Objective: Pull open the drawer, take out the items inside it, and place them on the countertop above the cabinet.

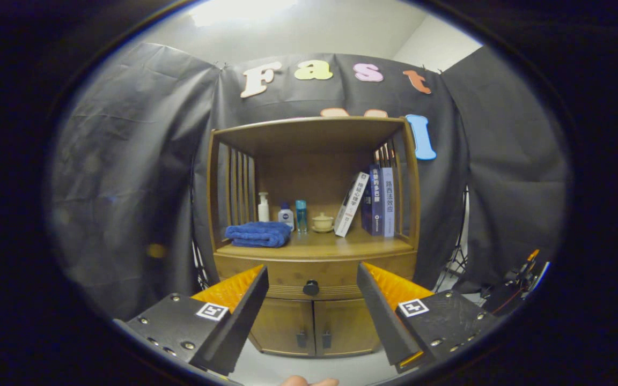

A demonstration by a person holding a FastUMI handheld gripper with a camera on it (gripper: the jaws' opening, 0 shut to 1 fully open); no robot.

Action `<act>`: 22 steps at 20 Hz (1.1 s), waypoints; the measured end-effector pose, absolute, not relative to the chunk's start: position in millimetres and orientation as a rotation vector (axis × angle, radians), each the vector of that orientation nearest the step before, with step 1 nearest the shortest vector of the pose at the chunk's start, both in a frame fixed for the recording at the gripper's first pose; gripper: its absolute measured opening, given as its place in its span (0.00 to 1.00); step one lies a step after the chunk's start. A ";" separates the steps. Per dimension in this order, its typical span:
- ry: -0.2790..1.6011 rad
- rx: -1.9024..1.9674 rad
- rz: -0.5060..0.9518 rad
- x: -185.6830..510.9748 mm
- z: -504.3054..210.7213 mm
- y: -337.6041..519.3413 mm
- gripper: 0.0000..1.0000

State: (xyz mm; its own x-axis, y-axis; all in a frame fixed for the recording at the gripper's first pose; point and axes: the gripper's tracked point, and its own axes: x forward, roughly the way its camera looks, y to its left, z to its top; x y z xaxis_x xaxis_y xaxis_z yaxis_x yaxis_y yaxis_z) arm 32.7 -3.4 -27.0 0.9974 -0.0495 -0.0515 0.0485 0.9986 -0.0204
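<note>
Gripper point(312, 287) spread wide, empty, well short of cabinet point(314, 257); knob point(311, 288) centred between fingers. Advise straight approach, pinch knob squarely, pull drawer point(287, 273) level.

place: staged recording booth, home-style set
walls: black cloth point(126, 161) on stands
furniture: wood cabinet point(314, 257) w/ books point(379, 201), toiletry bottles point(282, 214), towel point(258, 234)

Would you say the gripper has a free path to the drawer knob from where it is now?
Probably yes. The gripper is open, and the drawer knob sits beyond the fingers, centred in the gap between them, with nothing in front of it. The drawer looks closed.
</note>
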 end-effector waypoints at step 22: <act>0.362 -0.047 -0.103 246.9 -213.9 -16.5 0.72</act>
State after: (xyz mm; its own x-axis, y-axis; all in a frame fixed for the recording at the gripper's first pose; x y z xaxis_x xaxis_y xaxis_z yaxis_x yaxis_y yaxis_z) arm 246.9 -16.5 -213.9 0.9302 -0.1091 -0.3506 0.0923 0.9937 -0.0643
